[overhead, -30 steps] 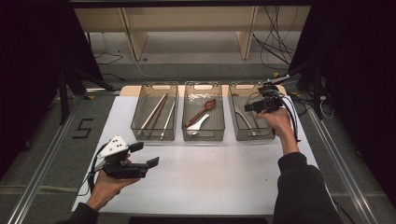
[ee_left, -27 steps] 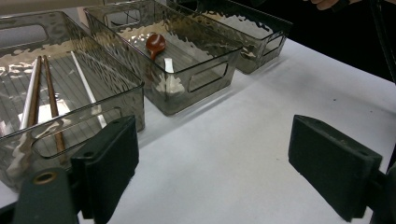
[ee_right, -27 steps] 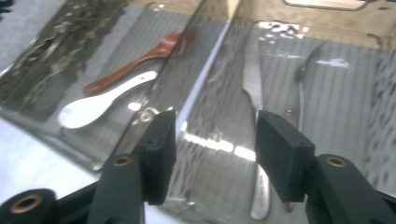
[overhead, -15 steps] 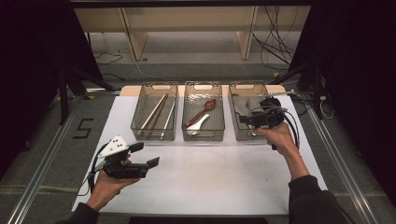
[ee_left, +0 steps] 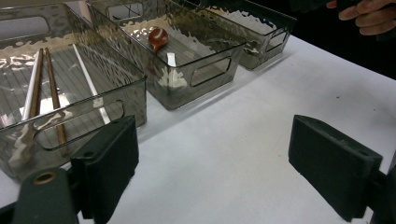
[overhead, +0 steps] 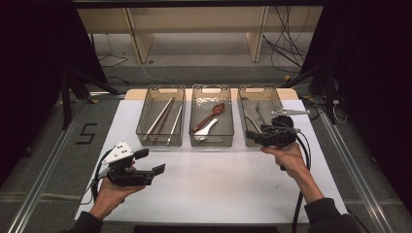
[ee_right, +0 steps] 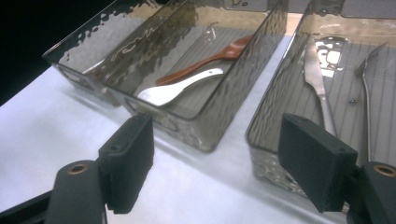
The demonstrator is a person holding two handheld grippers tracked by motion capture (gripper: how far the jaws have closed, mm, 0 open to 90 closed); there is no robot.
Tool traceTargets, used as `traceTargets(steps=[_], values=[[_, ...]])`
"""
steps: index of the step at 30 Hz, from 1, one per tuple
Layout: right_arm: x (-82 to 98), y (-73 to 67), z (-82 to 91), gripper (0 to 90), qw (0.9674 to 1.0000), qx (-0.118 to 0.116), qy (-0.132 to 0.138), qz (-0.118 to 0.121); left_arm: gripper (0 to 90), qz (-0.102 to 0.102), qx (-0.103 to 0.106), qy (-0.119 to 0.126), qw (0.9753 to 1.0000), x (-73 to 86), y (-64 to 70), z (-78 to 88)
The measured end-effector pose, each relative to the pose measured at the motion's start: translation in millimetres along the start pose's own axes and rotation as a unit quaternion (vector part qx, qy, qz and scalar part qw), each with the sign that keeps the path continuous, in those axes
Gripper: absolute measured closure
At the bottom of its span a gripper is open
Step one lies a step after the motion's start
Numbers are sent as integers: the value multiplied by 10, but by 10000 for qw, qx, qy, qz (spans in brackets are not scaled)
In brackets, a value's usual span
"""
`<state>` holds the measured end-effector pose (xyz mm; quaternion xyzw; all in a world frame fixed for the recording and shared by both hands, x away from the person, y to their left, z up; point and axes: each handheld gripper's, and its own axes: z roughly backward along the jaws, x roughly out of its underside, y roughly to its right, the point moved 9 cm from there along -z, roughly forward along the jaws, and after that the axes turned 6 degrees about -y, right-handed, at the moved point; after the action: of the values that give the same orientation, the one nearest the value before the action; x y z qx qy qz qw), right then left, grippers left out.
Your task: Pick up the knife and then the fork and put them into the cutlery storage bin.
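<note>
Three smoky clear bins stand in a row on the white table (overhead: pixel 218 184). The left bin (overhead: pixel 167 88) holds chopsticks (overhead: pixel 160 119) (ee_left: pixel 46 79). In the middle bin (overhead: pixel 211 87) lie a brown spoon (overhead: pixel 211 115) (ee_right: pixel 210 58) and a white spoon (ee_right: pixel 175 88). A knife (ee_right: pixel 317 84) and a fork (ee_right: pixel 366 93) rest in the right bin (overhead: pixel 257 88). My right gripper (overhead: pixel 251 134) (ee_right: pixel 219 172) hovers at that bin's front edge; its jaws have just been opening and nothing is between them. My left gripper (overhead: pixel 149 162) (ee_left: pixel 215 172) is open and empty above the table's front left.
Cables trail from both grippers across the table. A taped "5" (overhead: pixel 86 133) marks the floor at left, beside metal rails. Shelving and loose wires stand behind the table. The other hand (ee_left: pixel 369 14) appears far off in the left gripper view.
My right hand has drawn back from above the right bin to its front edge, and its jaws have spread wider. My left hand has stayed where it was.
</note>
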<state>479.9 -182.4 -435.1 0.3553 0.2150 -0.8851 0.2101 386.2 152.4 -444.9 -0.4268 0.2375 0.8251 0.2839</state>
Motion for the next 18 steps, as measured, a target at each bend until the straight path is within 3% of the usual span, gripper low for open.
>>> traceTargets(steps=[18], values=[[258, -319, 252, 275, 9977, -210, 540, 361, 154, 59, 79, -76, 9999, 36, 18, -6]])
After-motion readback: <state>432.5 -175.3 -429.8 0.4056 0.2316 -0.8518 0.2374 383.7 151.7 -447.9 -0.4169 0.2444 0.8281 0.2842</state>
